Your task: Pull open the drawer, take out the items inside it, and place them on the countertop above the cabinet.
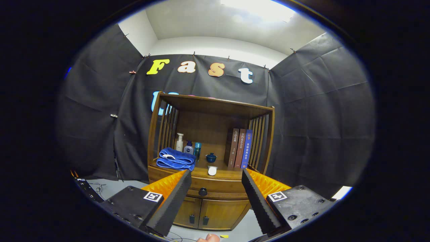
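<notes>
— Where are your jaws [216, 174]?
— Spread wide and holding nothing, with the cabinet [211, 188] beyond them.
— And the drawer [215, 191]?
— Shut. Its knob [203, 192] sits in the gap between my jaws, well ahead.
— What's on the surface [201, 172] above it?
— Left to right: a folded blue towel [176, 159], bottles [188, 145] behind it, a small dark pot [211, 157], a white object [212, 170], then three books [240, 148] standing upright.
</notes>
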{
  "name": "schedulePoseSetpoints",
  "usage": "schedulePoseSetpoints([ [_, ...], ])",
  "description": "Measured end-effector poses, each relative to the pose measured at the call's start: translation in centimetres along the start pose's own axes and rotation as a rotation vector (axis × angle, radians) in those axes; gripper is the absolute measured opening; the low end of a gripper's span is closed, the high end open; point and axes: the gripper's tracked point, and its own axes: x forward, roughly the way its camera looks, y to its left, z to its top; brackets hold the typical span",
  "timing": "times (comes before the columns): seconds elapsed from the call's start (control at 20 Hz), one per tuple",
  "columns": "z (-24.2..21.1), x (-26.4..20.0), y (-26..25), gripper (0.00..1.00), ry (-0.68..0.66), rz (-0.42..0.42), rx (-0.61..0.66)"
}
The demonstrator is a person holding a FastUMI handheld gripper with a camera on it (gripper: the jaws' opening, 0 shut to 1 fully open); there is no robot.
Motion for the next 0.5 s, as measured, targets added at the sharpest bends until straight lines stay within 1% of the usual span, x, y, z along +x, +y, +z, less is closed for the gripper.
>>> schedulePoseSetpoints([
  [0.5, -0.08, -0.04, 0.08, 0.98, 0.01, 0.001, 0.006],
])
